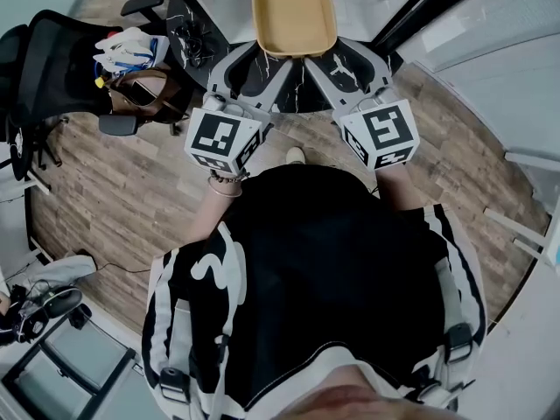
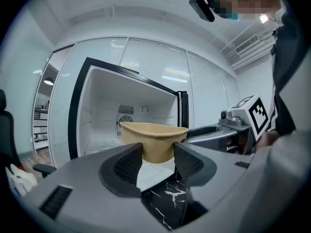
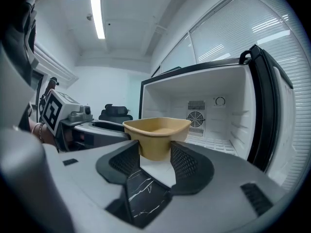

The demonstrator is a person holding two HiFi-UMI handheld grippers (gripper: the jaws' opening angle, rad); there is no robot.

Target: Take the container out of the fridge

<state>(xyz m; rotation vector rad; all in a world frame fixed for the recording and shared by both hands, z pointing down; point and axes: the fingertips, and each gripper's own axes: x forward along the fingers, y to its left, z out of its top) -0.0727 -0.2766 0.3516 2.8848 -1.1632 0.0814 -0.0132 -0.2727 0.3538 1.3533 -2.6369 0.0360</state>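
Observation:
A tan, empty container (image 1: 293, 11) hangs in the air in front of the open fridge (image 2: 97, 110), above a black marbled top (image 1: 293, 94). My left gripper (image 1: 254, 59) is shut on the container's near left side, and my right gripper (image 1: 348, 59) is shut on its near right side. In the left gripper view the container (image 2: 153, 137) sits pinched between the left gripper's (image 2: 158, 161) ribbed pads. The right gripper view shows the container (image 3: 158, 130) held the same way by the right gripper (image 3: 154, 161), with the white fridge interior (image 3: 218, 115) behind it.
The fridge door (image 3: 269, 106) stands open at the right. A black office chair (image 1: 44, 68) with a brown bag (image 1: 140, 94) and a white plastic bag (image 1: 131, 51) is at the left, on a wooden floor (image 1: 131, 191). Glass walls with blinds stand behind the fridge.

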